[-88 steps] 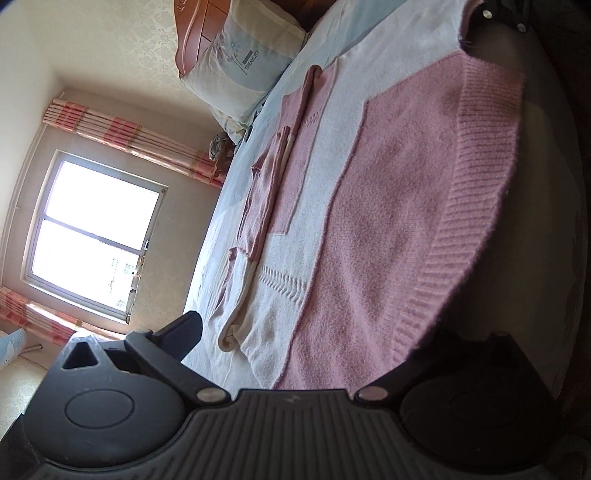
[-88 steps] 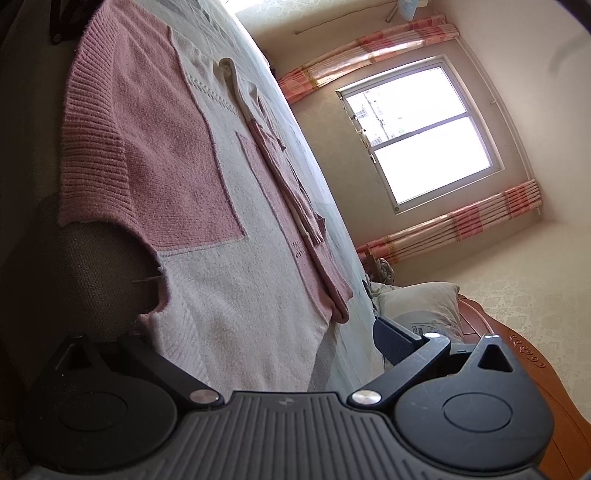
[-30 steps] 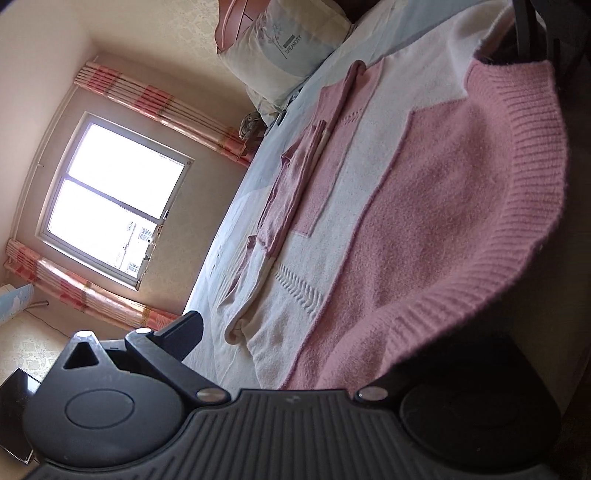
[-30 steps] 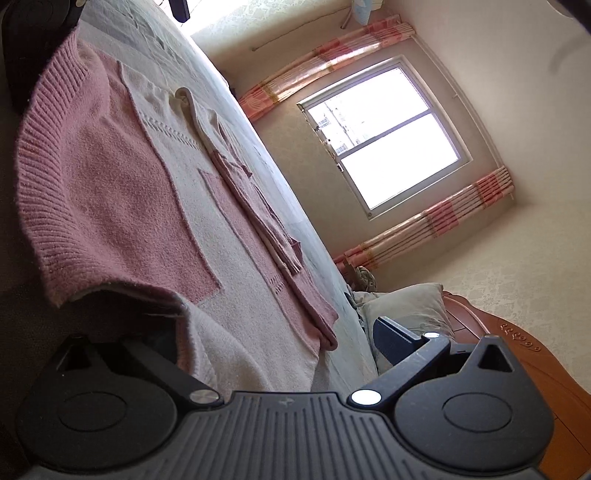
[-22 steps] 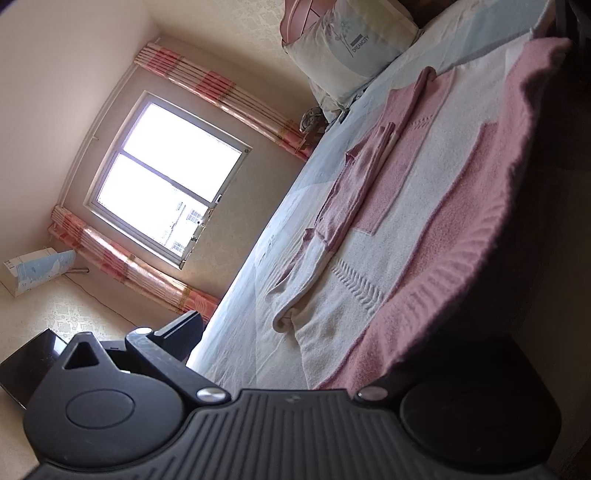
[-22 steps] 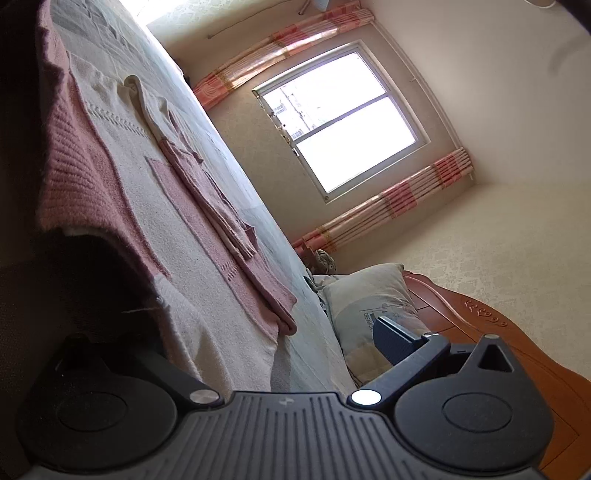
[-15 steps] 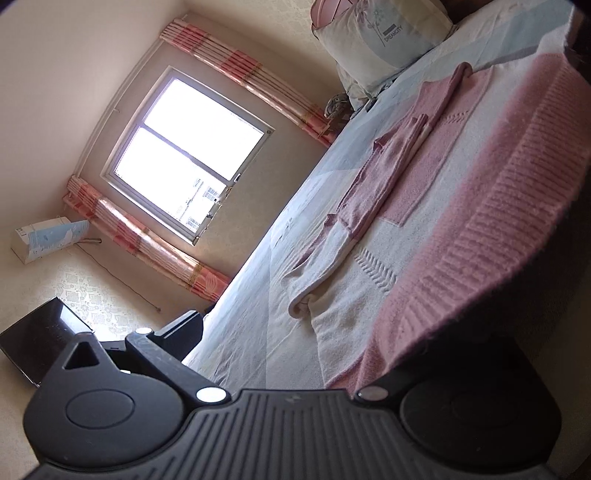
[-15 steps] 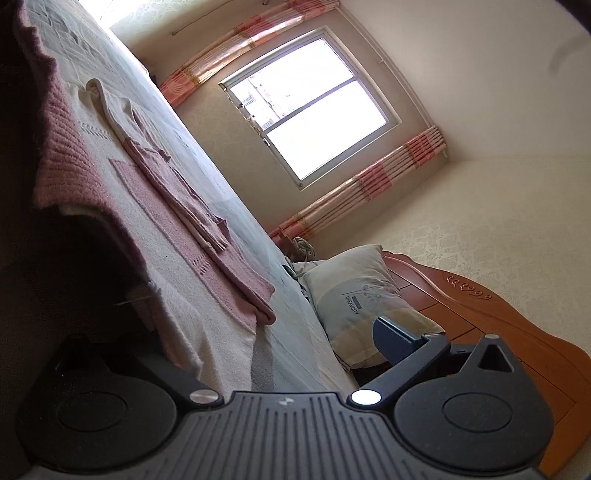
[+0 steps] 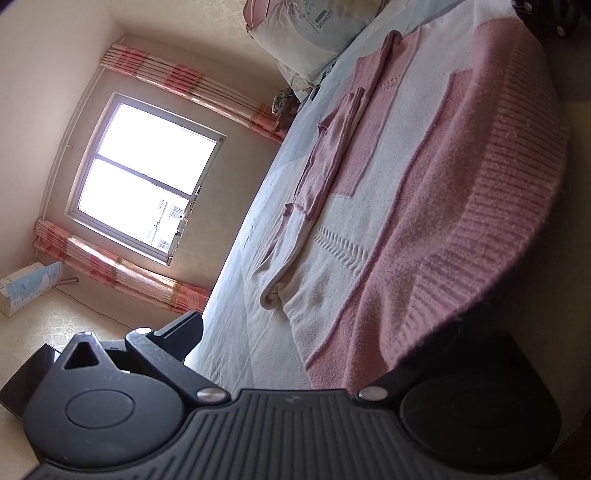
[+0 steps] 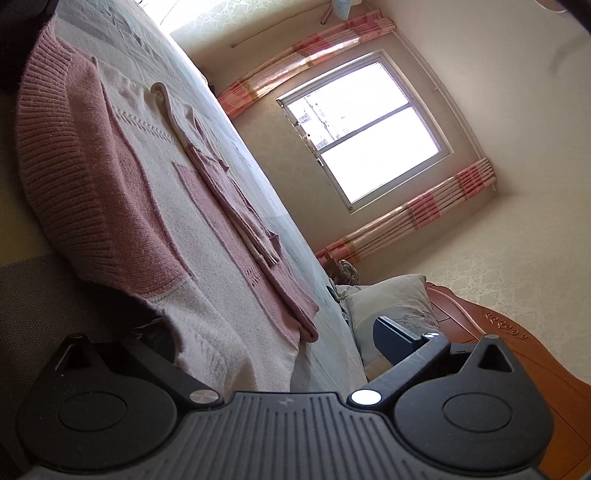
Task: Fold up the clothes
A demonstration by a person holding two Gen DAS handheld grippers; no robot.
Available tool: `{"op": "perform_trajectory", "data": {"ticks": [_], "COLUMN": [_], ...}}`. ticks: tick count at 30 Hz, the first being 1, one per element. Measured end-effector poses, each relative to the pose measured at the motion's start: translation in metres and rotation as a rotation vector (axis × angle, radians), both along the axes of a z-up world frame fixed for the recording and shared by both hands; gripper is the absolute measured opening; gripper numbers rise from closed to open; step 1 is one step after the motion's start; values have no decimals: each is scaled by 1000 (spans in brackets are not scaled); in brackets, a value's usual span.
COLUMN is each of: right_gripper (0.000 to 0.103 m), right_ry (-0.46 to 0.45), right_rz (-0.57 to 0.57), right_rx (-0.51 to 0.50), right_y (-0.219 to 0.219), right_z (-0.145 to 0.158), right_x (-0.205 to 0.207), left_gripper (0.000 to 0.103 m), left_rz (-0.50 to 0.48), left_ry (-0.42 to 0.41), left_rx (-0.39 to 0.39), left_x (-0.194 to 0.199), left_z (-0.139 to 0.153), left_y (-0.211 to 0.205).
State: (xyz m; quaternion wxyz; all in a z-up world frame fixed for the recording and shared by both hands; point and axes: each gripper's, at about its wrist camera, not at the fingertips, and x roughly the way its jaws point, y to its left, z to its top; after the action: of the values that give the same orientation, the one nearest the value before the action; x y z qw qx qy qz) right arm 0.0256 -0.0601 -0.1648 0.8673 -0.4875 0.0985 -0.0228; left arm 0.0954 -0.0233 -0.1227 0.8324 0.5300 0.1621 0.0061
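Observation:
A pink and cream knit sweater (image 9: 424,177) lies on the bed, its sleeves folded in across the body. It also shows in the right wrist view (image 10: 122,192). My left gripper (image 9: 295,354) is shut on the sweater's ribbed pink hem, which is raised off the bed. My right gripper (image 10: 273,354) is shut on the cream corner of the same hem. In each view one finger is hidden under the fabric.
The pale blue bedsheet (image 9: 236,325) runs under the sweater. A pillow (image 9: 314,33) lies against the wooden headboard (image 10: 517,354). A window (image 9: 144,177) with striped pink curtains is in the far wall. A dark box (image 9: 26,376) sits on the floor.
Both grippers lifted the hem off the bed edge and tilted upward, then swung back down a little. The hem now sits raised, curving over toward the sweater body.

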Motion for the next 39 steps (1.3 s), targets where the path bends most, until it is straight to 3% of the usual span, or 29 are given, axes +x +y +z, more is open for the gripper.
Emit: {"op": "perform_trajectory", "data": {"ticks": [5, 12, 16, 21, 28, 39], "right_gripper": [103, 103, 103, 103, 103, 103], "right_ry": [-36, -79, -51, -43, -35, -90], "right_rz": [-71, -72, -48, -17, 25, 1], "right_rx": [-12, -76, -109, -151, -210, -259], "right_y": [-7, -2, -2, -3, -5, -3], "right_z": [6, 7, 9, 18, 30, 35], "right_x": [8, 8, 12, 20, 32, 75], "left_gripper": [103, 103, 103, 103, 103, 103], "left_rz": [13, 27, -41, -100, -108, -65], "left_ry": [-30, -24, 16, 1, -24, -70], "left_rx": [5, 16, 113, 209, 212, 180], "left_x": [0, 4, 3, 9, 23, 71], "left_z": [4, 12, 12, 14, 21, 39], "left_y": [-1, -6, -6, -7, -11, -8]}}
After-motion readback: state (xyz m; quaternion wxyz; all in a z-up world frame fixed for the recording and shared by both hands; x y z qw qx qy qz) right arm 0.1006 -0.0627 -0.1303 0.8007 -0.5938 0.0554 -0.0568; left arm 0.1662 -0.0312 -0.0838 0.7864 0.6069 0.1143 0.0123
